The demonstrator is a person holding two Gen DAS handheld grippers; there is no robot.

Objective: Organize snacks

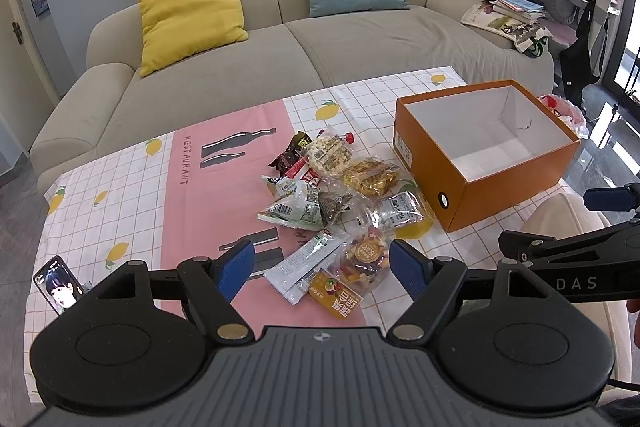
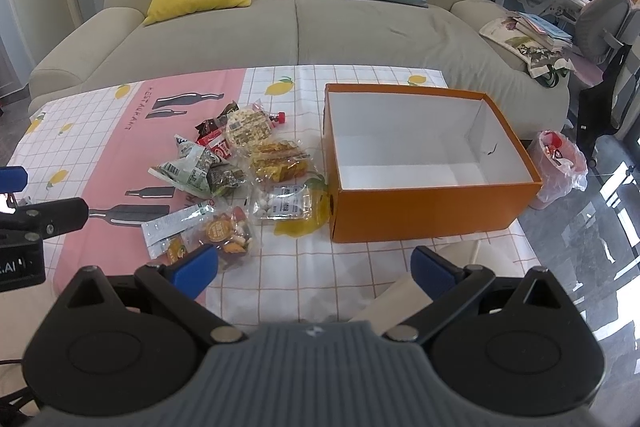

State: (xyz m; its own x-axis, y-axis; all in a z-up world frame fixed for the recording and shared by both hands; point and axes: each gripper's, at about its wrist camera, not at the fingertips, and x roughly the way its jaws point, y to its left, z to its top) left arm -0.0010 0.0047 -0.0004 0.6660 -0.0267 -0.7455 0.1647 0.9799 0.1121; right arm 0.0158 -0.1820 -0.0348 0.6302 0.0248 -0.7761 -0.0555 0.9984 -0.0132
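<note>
A counter covered by a white grid tablecloth (image 1: 132,195) with lemon prints and a pink centre panel fills the foreground, with a beige sofa (image 1: 256,67) behind it. At the far left edge of the counter, in the left wrist view, a smartphone (image 1: 59,285) lies with its screen lit, showing a face. The left gripper (image 1: 322,269) hangs above the near edge of the counter with its blue-padded fingers spread wide and nothing between them. Just beyond it lies a loose pile of snack packets in the middle of the counter: a long white sachet (image 1: 306,261) nearest, a clear bag of mixed nuts and dried fruit (image 1: 366,259) with an orange label touching it, a green and white bag (image 1: 292,203) behind them, a round puffed rice cake (image 1: 330,149) further back, a clear pack of yellow pastries (image 1: 370,175) to its right, and a small clear bag of white candies (image 1: 402,207) closest to the box. To the right of the pile stands an open orange shoebox (image 1: 516,187) with a white, empty interior, just beside the candies. The right gripper (image 2: 314,269) hovers over the near edge of the counter in front of the shoebox, its fingers also spread wide and empty. On the floor at the far right sits a small bin lined with a clear plastic bag (image 2: 560,167).
</note>
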